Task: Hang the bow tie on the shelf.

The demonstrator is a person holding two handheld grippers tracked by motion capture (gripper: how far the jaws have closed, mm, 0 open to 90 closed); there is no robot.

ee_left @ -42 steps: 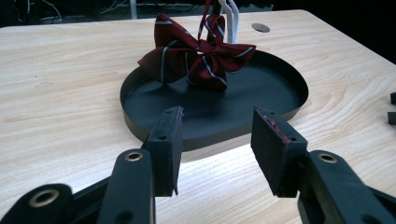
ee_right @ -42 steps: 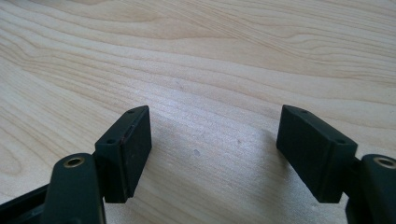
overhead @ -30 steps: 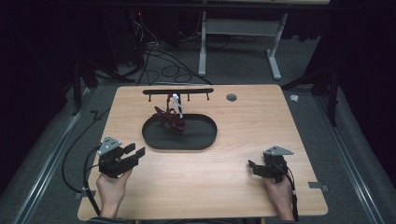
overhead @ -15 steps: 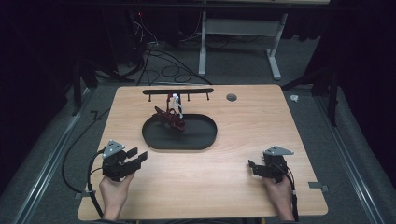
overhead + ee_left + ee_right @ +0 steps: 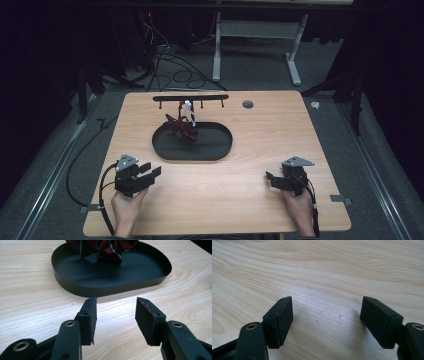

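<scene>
Both tongs open and empty, low at the near edge of the surface [image 5: 260, 210]; dark red cloth heaped in the black tray.

Left to right: my left tongs [image 5: 150, 175] gape, pointing at the tray [image 5: 215, 150]; the cloth [image 5: 184, 127] sits at its far-left end, under the rack [image 5: 190, 98]. Risk: reaching low, I catch the tray wall and shove it, or pinch one fold so the bundle drags. My right tongs [image 5: 271, 180] gape wide over bare wood, well apart from the tray.
</scene>
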